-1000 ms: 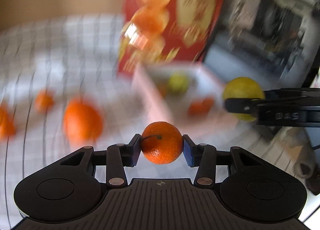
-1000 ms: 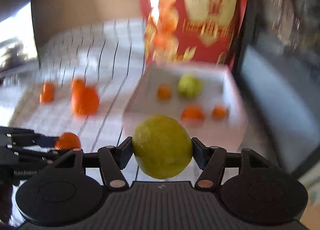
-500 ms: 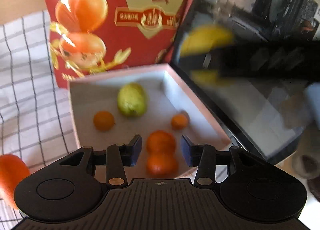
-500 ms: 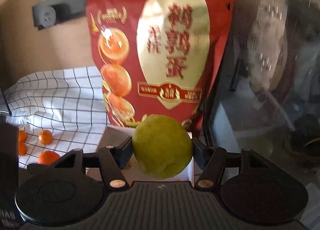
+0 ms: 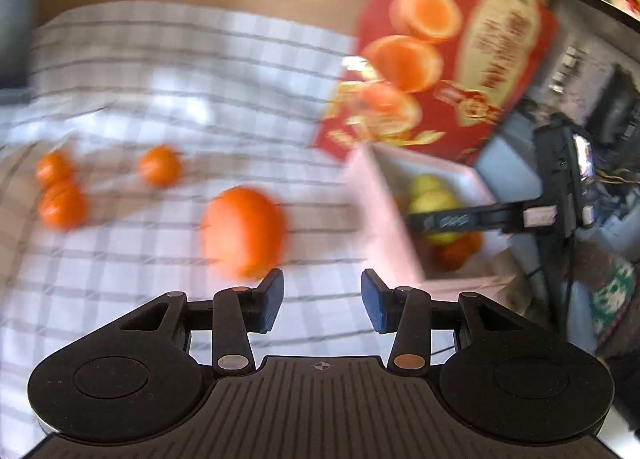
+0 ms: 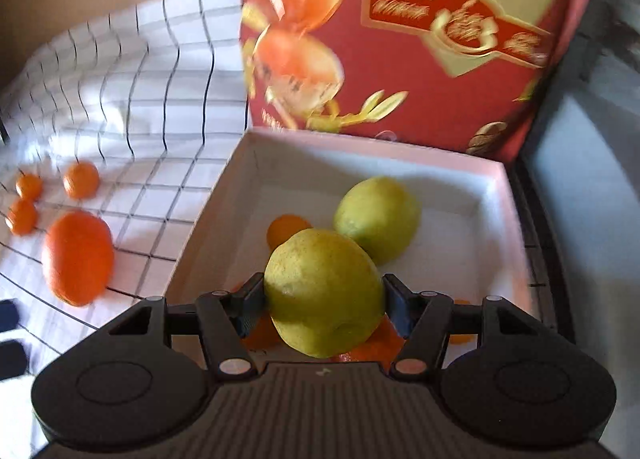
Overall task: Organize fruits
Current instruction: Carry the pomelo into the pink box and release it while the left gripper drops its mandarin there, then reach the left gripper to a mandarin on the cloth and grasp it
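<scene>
My right gripper [image 6: 324, 299] is shut on a yellow-green lemon [image 6: 322, 291] and holds it over the white box [image 6: 492, 187]. In the box lie a second lemon [image 6: 378, 217] and small oranges [image 6: 286, 229], some partly hidden under the held lemon. My left gripper [image 5: 322, 301] is open and empty above the checked cloth [image 5: 160, 99]. A large orange [image 5: 244, 231] lies just ahead of its left finger. Three small tangerines [image 5: 158, 165] lie further left. The right gripper [image 5: 452, 219] with its lemon shows over the box [image 5: 384, 219] in the left wrist view.
A tall red snack bag [image 6: 400, 39] stands upright behind the box; it also shows in the left wrist view [image 5: 440, 59]. Dark equipment [image 5: 580, 119] stands right of the box. The large orange [image 6: 78, 257] and tangerines [image 6: 80, 179] lie left of the box.
My left gripper let go of its tangerine into the box, then swung left over the cloth, open. My right gripper brought the lemon down over the box.
</scene>
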A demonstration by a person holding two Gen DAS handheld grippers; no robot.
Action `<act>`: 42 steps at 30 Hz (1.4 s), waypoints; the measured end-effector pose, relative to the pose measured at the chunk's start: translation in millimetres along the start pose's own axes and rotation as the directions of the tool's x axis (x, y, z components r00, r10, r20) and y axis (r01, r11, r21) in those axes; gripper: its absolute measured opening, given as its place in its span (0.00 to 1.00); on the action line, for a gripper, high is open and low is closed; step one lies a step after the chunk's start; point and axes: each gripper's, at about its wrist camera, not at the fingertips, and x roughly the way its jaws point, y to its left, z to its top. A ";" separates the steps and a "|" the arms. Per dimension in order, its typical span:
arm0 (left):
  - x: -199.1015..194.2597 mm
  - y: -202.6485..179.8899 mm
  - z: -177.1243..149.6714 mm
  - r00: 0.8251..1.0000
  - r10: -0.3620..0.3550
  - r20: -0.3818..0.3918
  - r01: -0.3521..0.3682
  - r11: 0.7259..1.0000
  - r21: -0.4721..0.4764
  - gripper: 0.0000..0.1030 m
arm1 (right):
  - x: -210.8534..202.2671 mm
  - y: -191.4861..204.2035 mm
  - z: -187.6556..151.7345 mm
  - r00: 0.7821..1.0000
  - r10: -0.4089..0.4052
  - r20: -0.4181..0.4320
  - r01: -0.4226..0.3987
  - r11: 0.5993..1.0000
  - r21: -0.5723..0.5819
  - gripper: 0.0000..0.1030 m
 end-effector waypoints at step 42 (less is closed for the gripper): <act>-40.2 161.6 -31.5 0.981 0.190 0.023 -0.177 0.947 -0.266 0.46 | -52.0 170.7 -8.7 0.985 0.122 0.124 -0.101 0.982 -0.163 0.72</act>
